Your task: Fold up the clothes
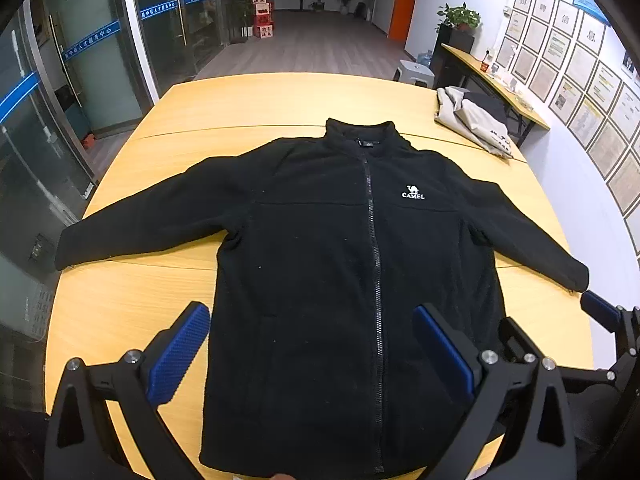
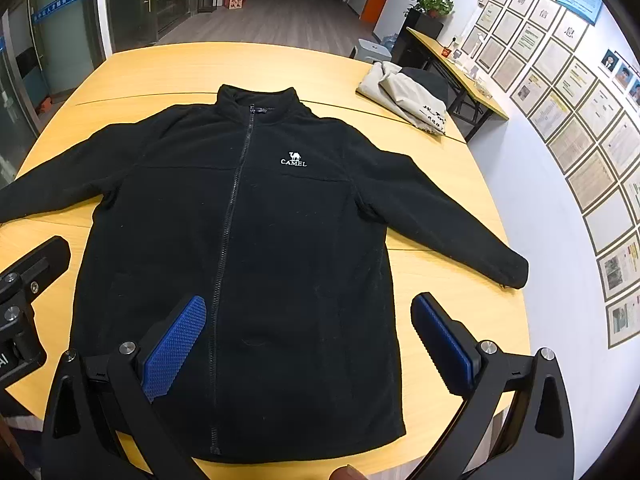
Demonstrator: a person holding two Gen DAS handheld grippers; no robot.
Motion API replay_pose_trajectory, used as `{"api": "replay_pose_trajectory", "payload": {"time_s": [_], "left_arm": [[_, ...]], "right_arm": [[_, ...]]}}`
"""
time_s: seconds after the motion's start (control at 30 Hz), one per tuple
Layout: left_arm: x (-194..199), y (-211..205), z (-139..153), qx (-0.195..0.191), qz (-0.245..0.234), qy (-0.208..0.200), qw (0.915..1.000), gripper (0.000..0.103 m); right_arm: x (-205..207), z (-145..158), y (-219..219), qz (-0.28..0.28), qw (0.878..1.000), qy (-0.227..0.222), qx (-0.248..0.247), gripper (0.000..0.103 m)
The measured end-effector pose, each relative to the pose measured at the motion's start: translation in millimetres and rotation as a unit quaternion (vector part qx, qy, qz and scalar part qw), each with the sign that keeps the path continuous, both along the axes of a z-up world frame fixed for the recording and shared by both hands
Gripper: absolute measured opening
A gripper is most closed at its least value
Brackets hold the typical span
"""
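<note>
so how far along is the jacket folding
Barely started. Done: the black jacket lies flat on the table, front up, zipped, both sleeves spread out. In hand: nothing; the left gripper and right gripper are open above its hem. Left: every fold, sleeves and body. The grey garment in the far corner also lies unfolded.

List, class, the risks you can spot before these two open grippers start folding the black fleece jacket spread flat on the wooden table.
1. The black jacket's right sleeve cuff lies close to the table edge; a careless pull might drag it off.
2. The grey garment sits near the jacket's shoulder and could get swept along in a fold.
3. The fleece looks thick, so the left gripper or right gripper might pinch only the top layer.
</note>
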State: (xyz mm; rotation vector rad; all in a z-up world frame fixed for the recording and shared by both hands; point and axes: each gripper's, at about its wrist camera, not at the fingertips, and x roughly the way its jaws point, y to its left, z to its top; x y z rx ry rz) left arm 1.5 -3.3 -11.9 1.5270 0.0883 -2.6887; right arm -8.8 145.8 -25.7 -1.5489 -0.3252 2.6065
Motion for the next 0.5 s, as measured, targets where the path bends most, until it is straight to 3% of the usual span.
{"api": "replay_pose_trajectory", "payload": {"time_s": [0.5], "left_arm": [[-3, 0, -12, -0.003, -0.007, -0.009, 0.9999, 0.103]], "right_arm": [[-4, -8, -1, -0.005, 1.0, -0.012, -0.003, 0.103]]}}
